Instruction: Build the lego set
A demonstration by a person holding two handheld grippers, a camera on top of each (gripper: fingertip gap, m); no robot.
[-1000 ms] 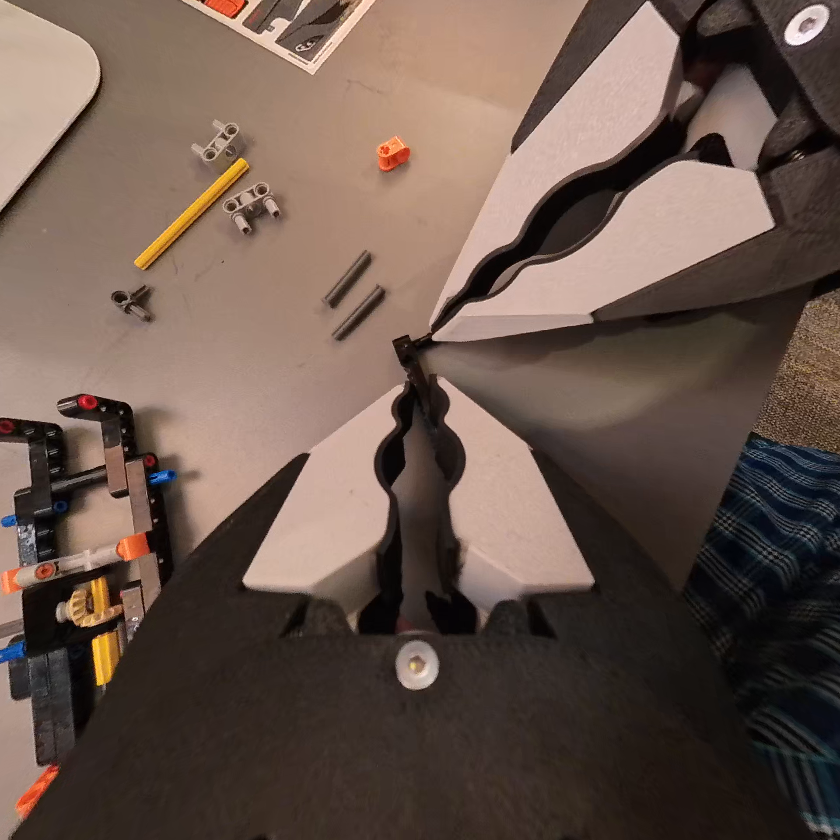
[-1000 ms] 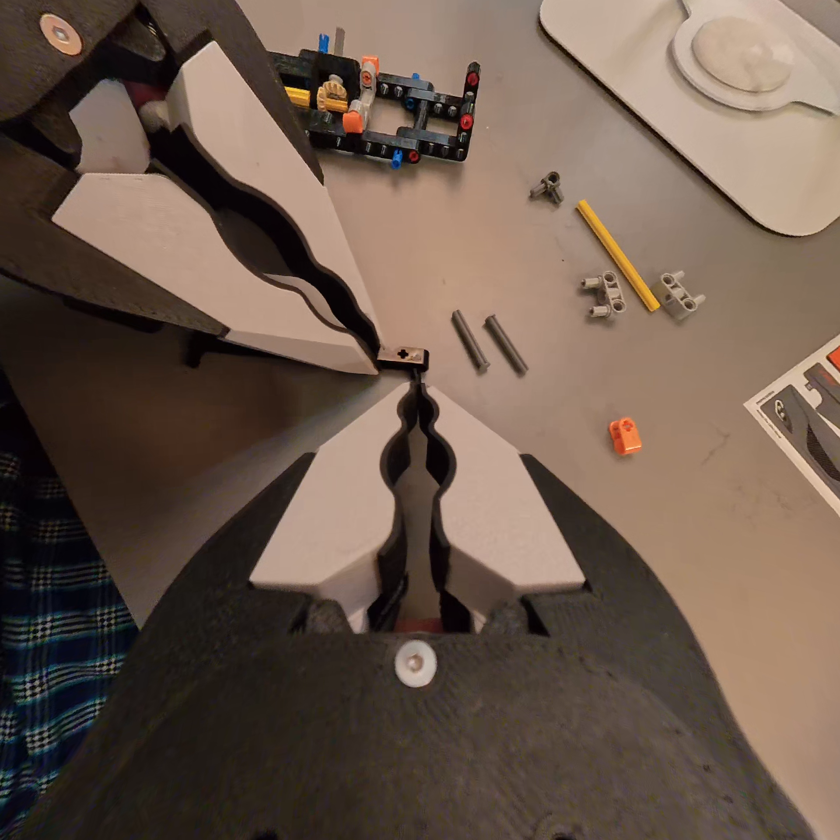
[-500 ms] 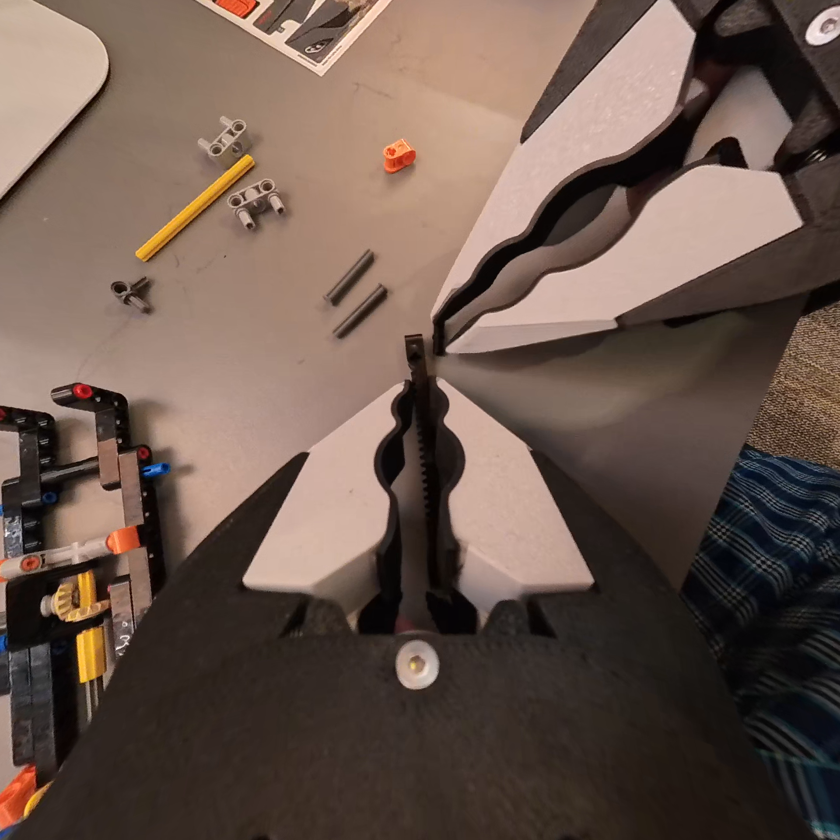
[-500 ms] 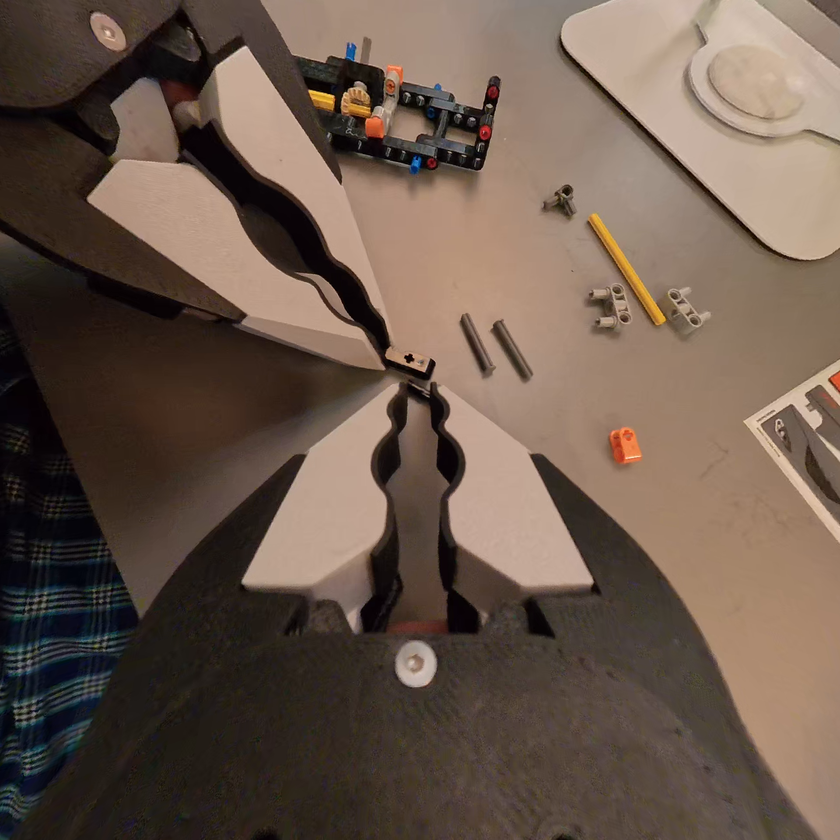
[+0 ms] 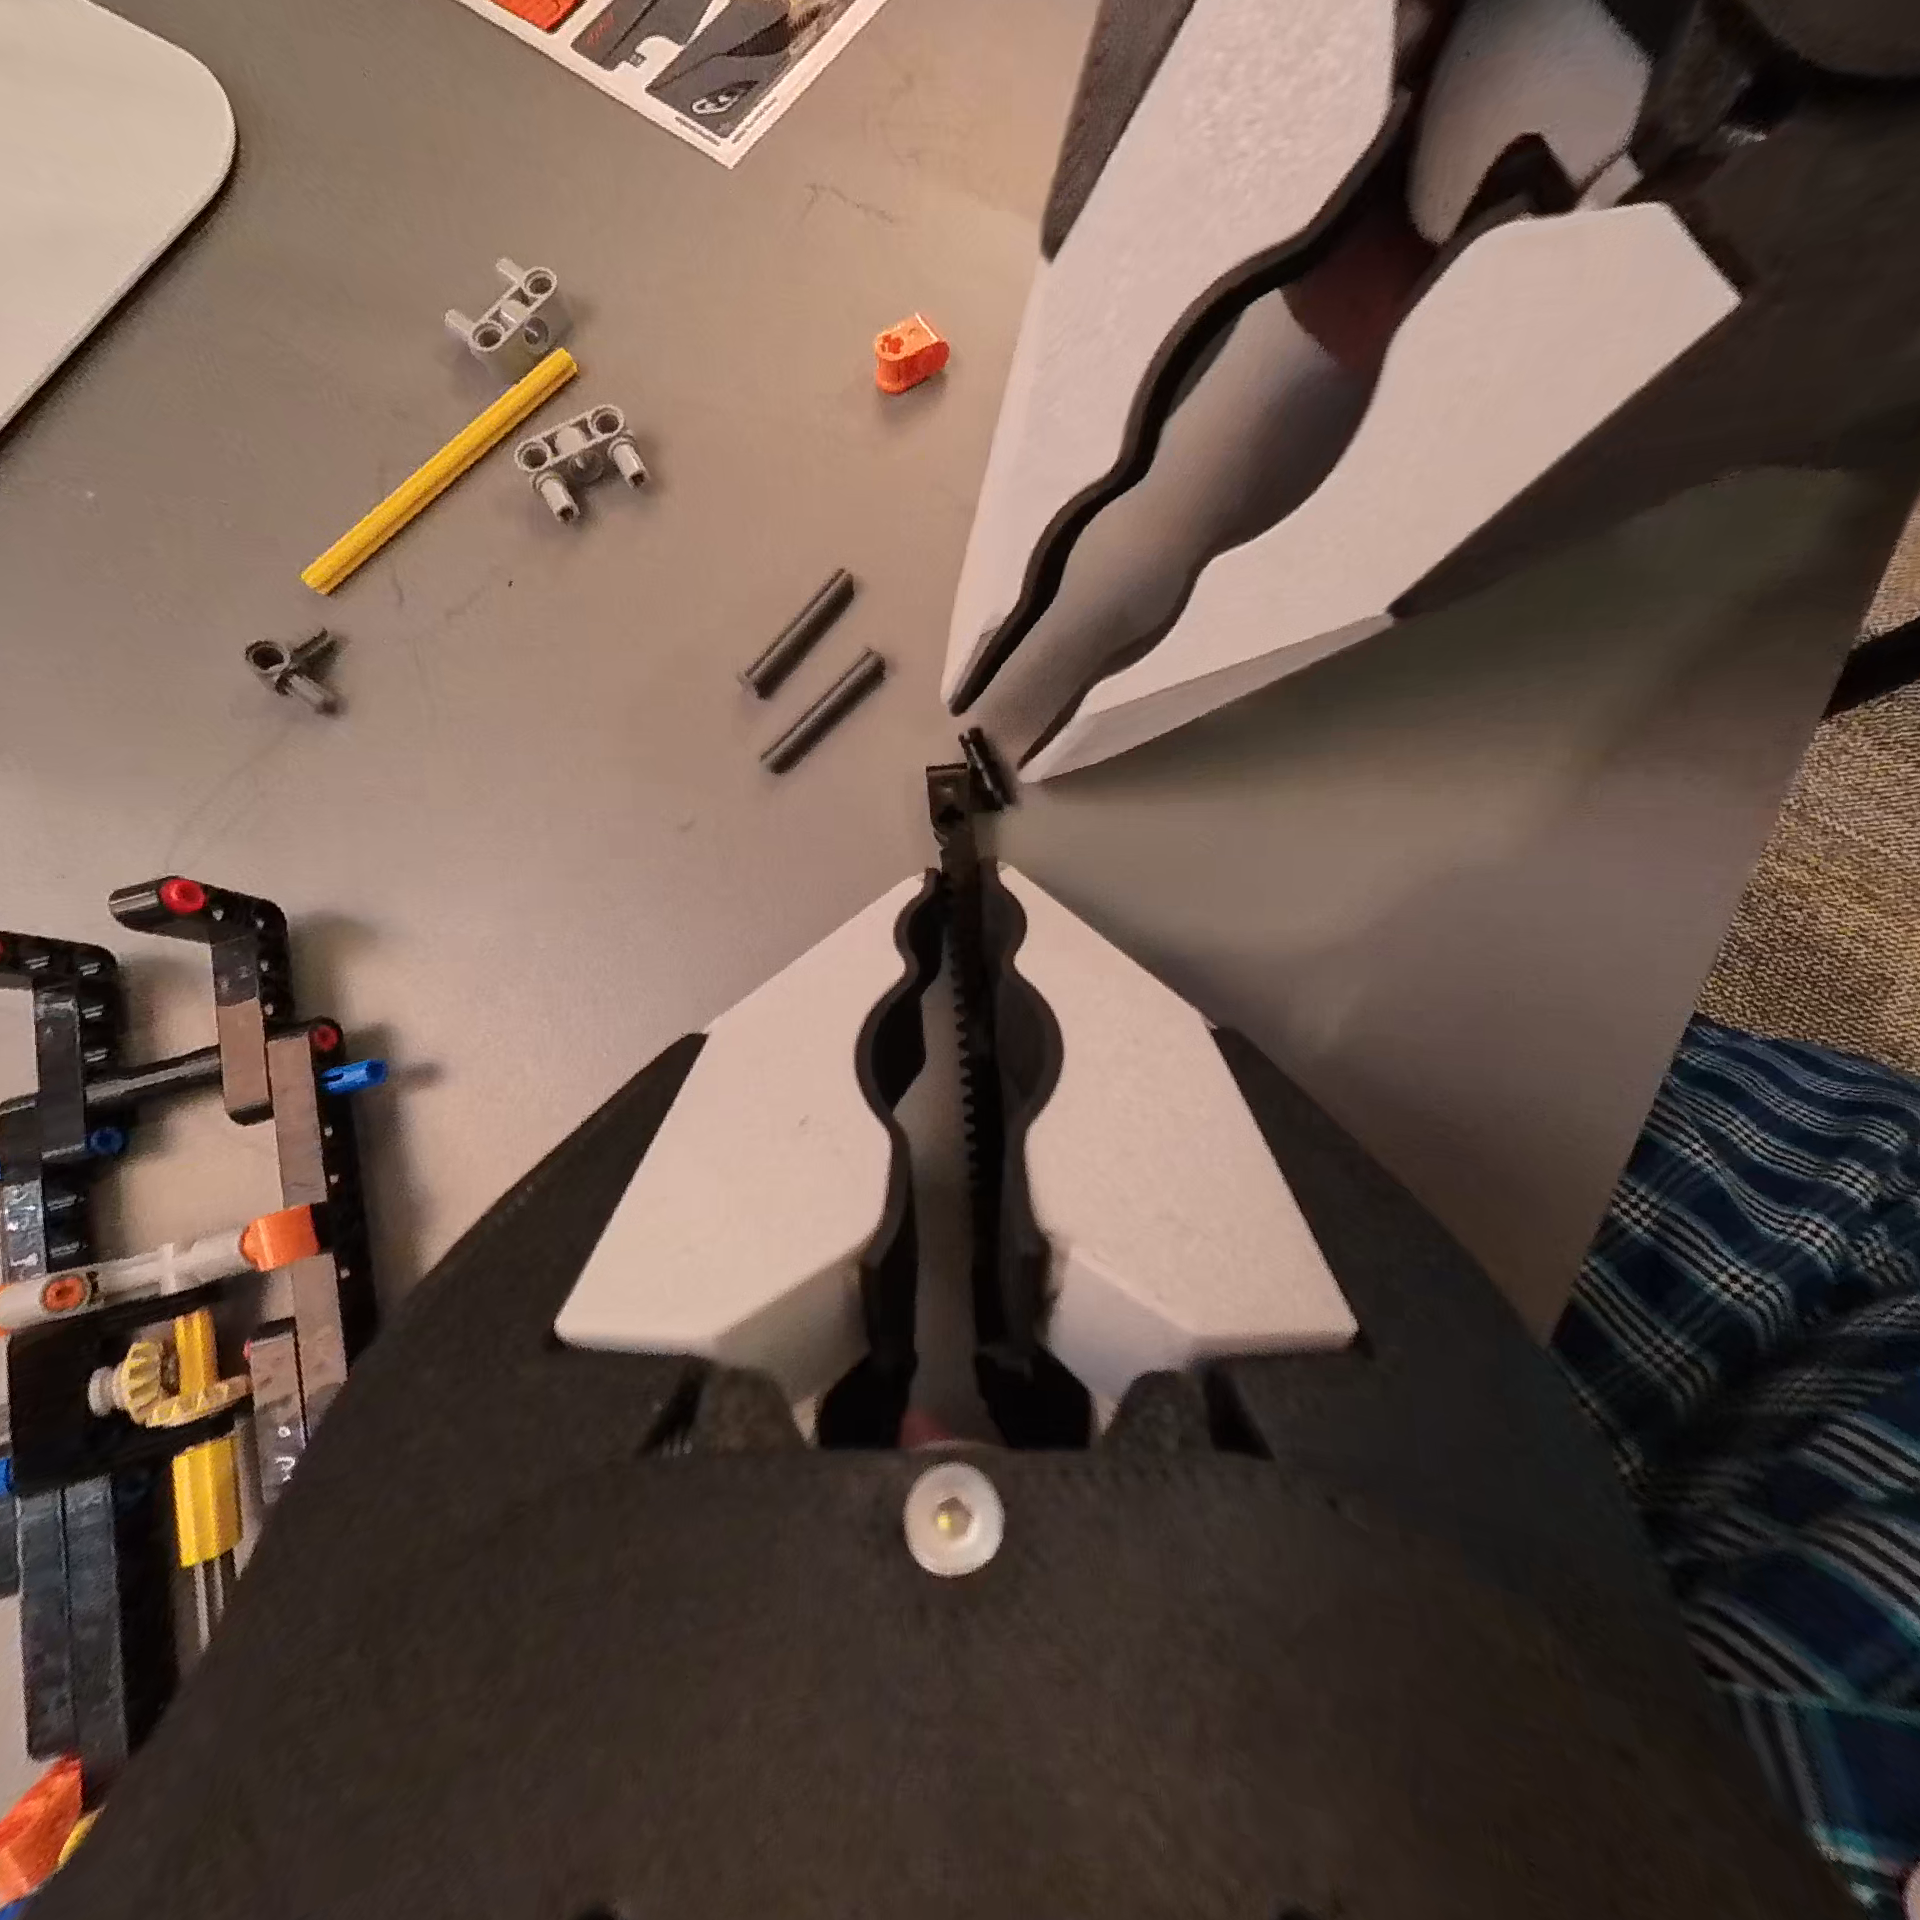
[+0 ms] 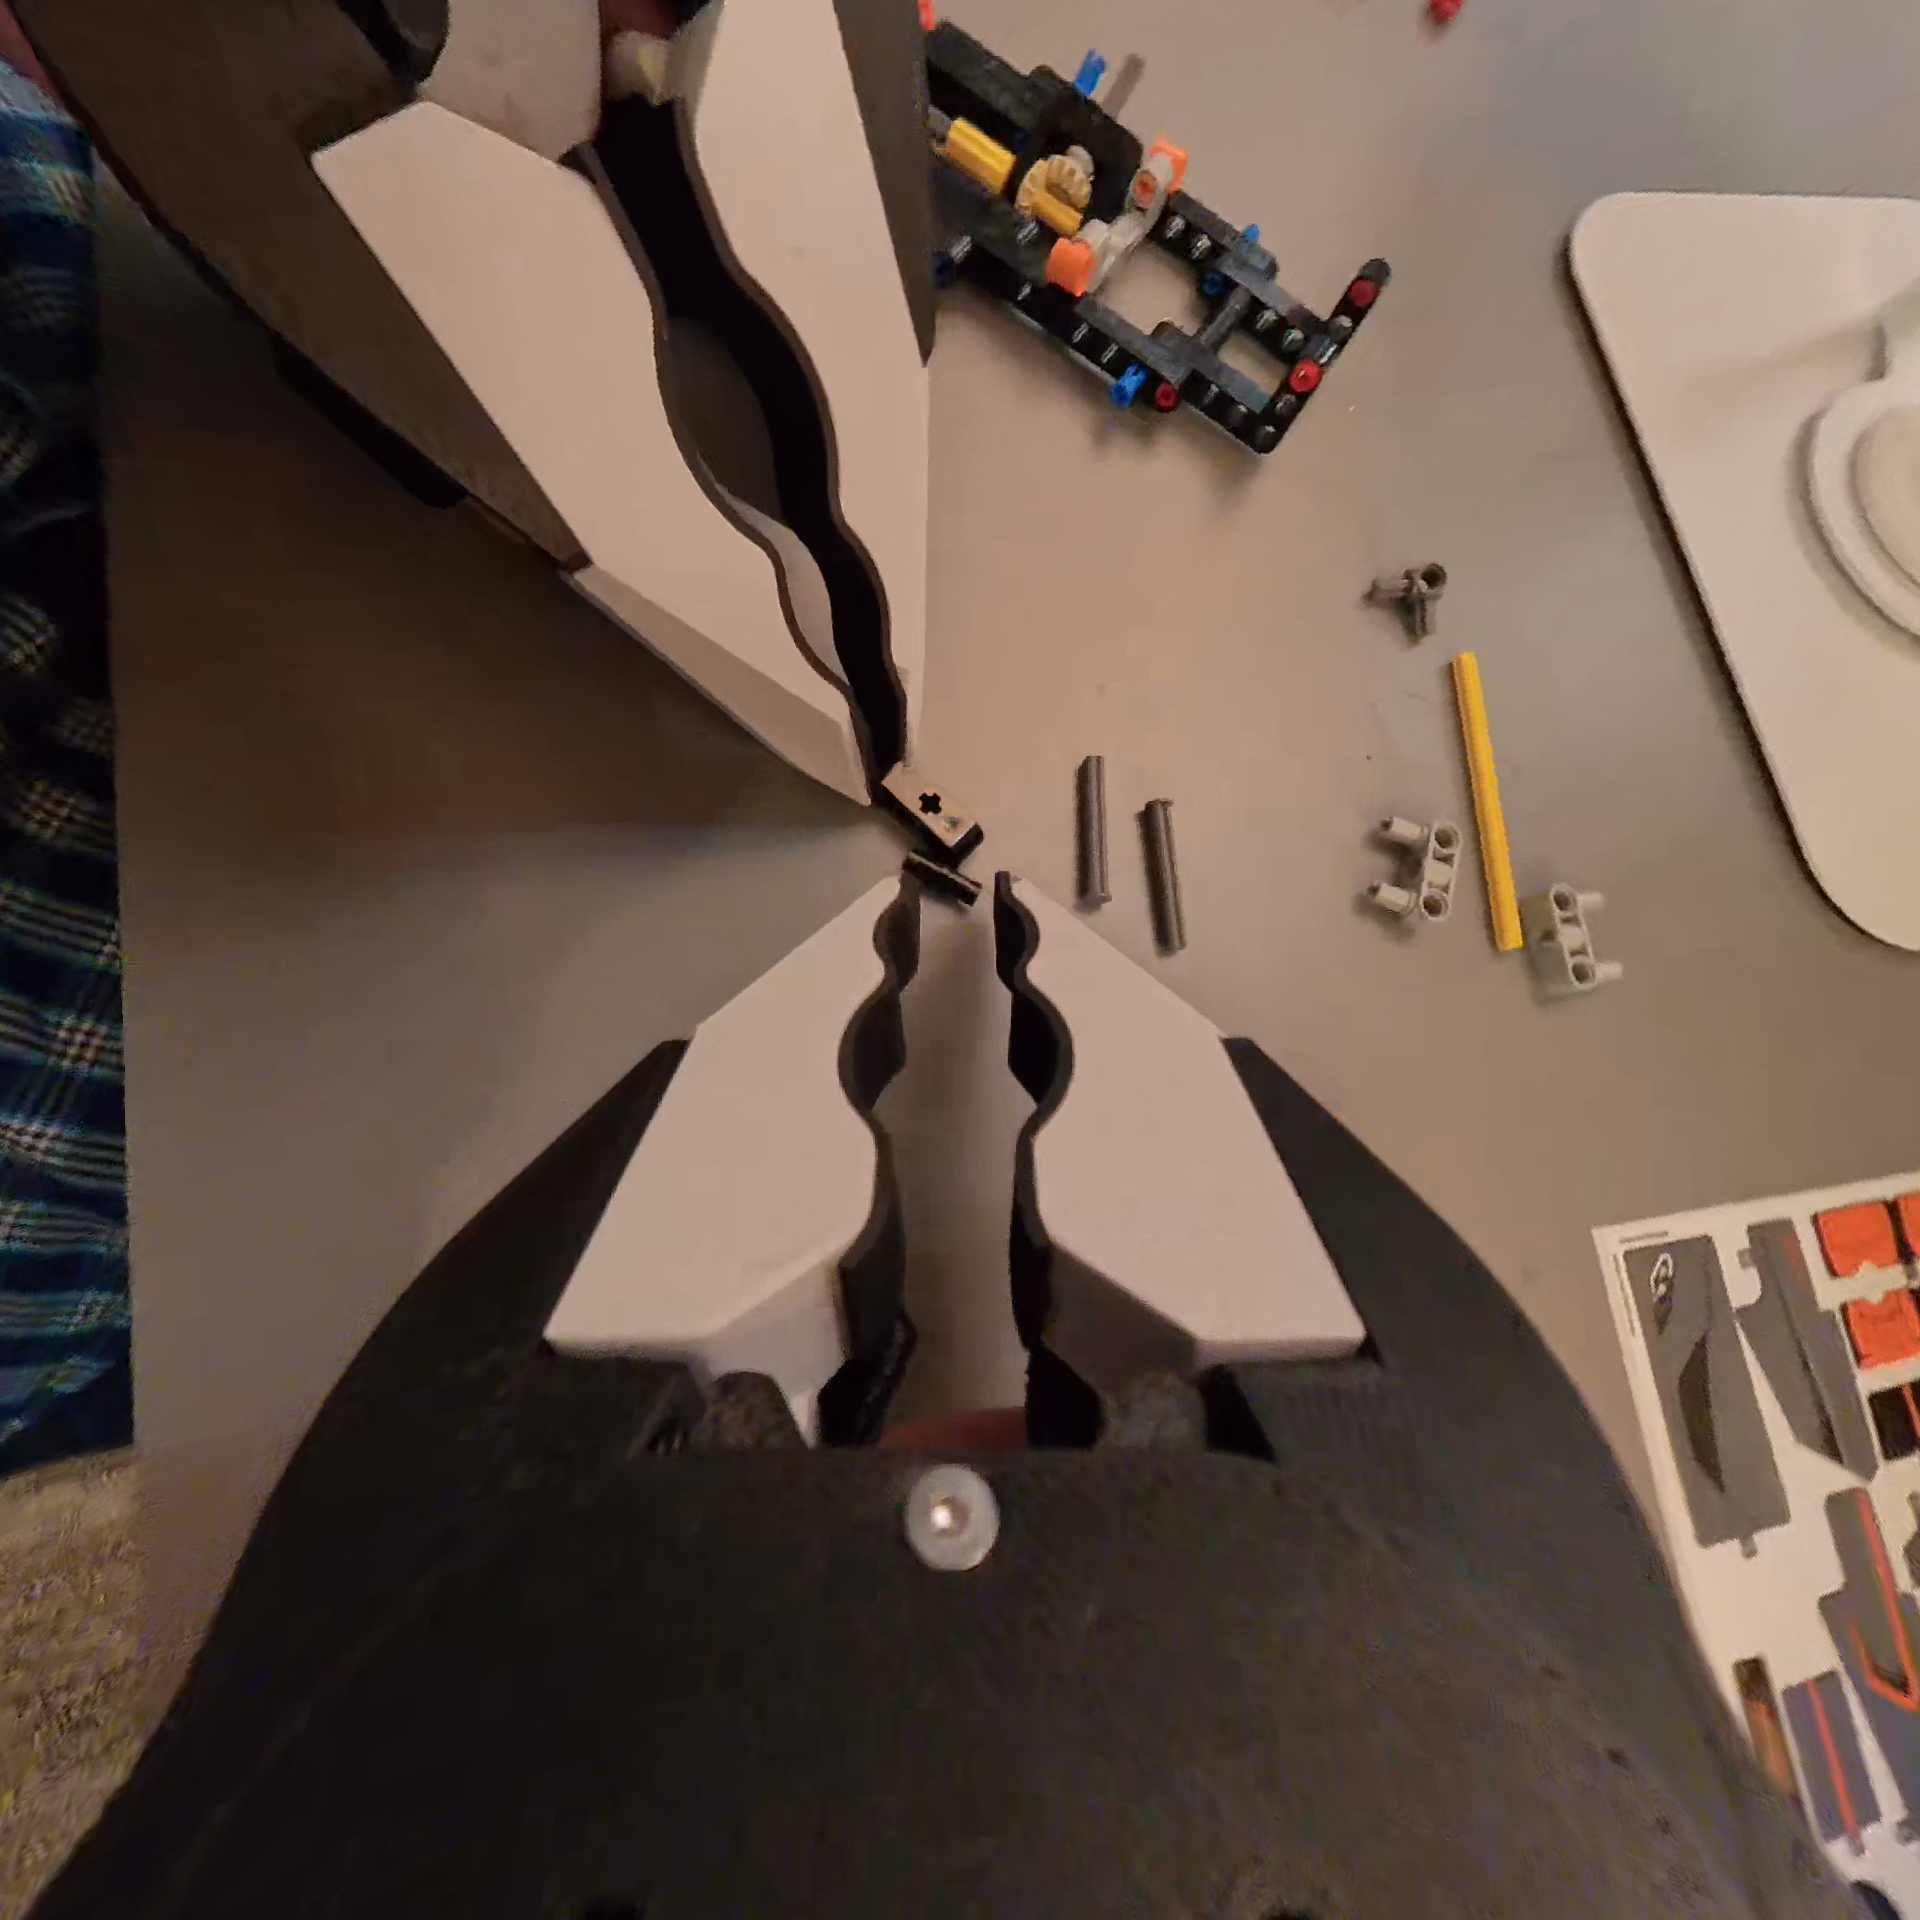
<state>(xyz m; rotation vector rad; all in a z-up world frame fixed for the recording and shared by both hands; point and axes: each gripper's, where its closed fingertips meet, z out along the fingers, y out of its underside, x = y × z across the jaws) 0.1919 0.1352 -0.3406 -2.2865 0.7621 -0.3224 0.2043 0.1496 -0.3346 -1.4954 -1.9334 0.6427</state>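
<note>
The table (image 5: 582,790) held loose parts only; no tray or box contained any of them. The left gripper (image 5: 964,883) was clamped on a black toothed rack (image 5: 968,997), which ran along the slot between its fingers, its end block (image 6: 932,812) jutting past the tips. A small black pin (image 6: 942,878) sat at that block, just in front of the right gripper (image 6: 951,894), whose jaws stood apart with nothing between them; whether the pin was seated in the block or only touching it could not be told. The two grippers met tip to tip above the table near its edge, the left one coming in from the upper left in the right wrist view, the right one from the upper right in the left wrist view. Just beyond the tips lay two dark grey axles (image 5: 816,670) side by side. Farther off were an orange connector (image 5: 911,353), a yellow axle (image 5: 442,473) between two light grey connectors (image 5: 582,457), and a small dark connector (image 5: 294,668). The partly built black frame (image 6: 1153,260) lay on the table behind the left gripper. A sticker sheet (image 6: 1787,1455) and a white pad (image 6: 1745,499) lay at the table's margins. Blue plaid cloth (image 5: 1766,1351) showed beside the table.
</note>
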